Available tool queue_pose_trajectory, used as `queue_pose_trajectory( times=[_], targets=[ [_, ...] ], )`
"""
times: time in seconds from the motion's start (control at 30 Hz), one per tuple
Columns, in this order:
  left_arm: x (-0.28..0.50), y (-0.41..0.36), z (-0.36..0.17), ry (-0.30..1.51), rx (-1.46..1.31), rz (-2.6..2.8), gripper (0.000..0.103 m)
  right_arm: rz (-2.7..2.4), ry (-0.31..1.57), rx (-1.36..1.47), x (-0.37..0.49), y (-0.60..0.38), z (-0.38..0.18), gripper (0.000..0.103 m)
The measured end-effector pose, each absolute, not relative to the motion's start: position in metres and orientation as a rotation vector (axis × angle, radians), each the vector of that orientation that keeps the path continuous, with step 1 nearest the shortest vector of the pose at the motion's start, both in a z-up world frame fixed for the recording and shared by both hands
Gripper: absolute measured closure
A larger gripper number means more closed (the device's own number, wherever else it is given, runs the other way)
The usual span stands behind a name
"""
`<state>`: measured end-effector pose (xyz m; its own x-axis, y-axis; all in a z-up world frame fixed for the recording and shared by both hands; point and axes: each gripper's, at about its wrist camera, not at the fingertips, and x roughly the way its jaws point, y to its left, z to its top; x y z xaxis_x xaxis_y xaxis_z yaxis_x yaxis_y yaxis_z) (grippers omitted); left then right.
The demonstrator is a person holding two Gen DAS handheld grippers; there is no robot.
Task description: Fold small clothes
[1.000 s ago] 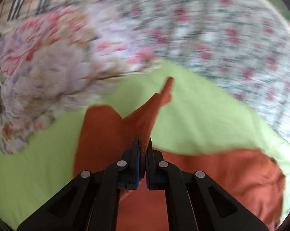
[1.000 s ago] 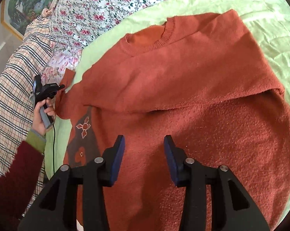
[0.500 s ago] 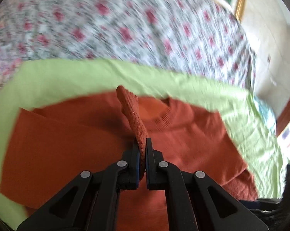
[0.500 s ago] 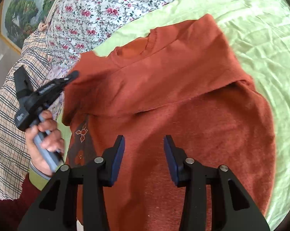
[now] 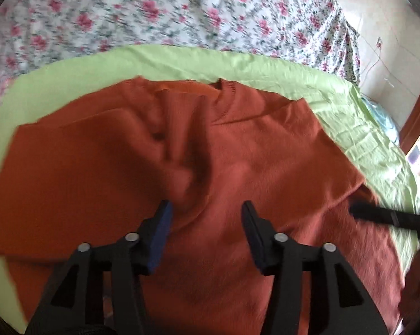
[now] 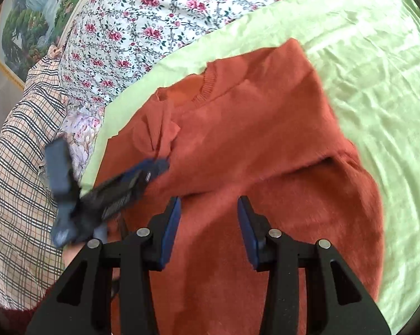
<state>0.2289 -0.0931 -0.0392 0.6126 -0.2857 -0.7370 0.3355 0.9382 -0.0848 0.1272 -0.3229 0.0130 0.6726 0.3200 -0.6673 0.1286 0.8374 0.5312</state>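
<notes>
- While the left gripper point(image 5: 205, 230) hung over the chest of the one rust sweater point(image 5: 265, 167), its jaws were opening with nothing pinched between them; a bunched sleeve point(image 5: 179, 173) lay loose just ahead, folded across the body. One green sheet point(image 5: 349, 117) lay under the sweater, one floral bedspread point(image 5: 182, 14) beyond it.
- From the right wrist view, the right gripper point(image 6: 209, 224) stood part-open and empty above the sweater's lower half point(image 6: 265, 145); the left gripper point(image 6: 143, 173) showed blurred at the sleeve. One plaid cloth point(image 6: 14, 167) and one framed picture point(image 6: 28, 22) sat at the left edge.
- Step looked like sleeve fold-in, just being let go; both sleeves seemed tucked. Next probably needs grabbing the hem and bringing it up to the collar point(image 6: 207, 89).
</notes>
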Motion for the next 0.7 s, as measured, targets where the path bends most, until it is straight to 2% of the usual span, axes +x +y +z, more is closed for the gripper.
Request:
queue_pose_trajectory(
  times=[0.3,0.4,0.53,0.6,0.7],
  targets=[
    [0.194,0.059,-0.026,0.834,-0.081,0.067,0.044,0.186,0.853,0.573,0.222,-0.289,0.008,0.059],
    [0.204,0.095,-0.032,0.871,-0.148,0.102,0.044,0.195,0.870,0.582,0.258,-0.281,0.000,0.059],
    [0.222,0.103,-0.043,0.903,-0.156,0.101,0.044,0.220,0.884,0.588,0.291,-0.271,-0.008,0.061],
    [0.231,0.103,-0.048,0.916,-0.155,0.124,0.044,0.226,0.892,0.553,0.298,-0.265,-0.007,0.097],
    [0.237,0.102,-0.048,0.909,-0.151,0.147,0.044,0.223,0.823,0.537,0.284,-0.272,0.013,0.097]
  ],
)
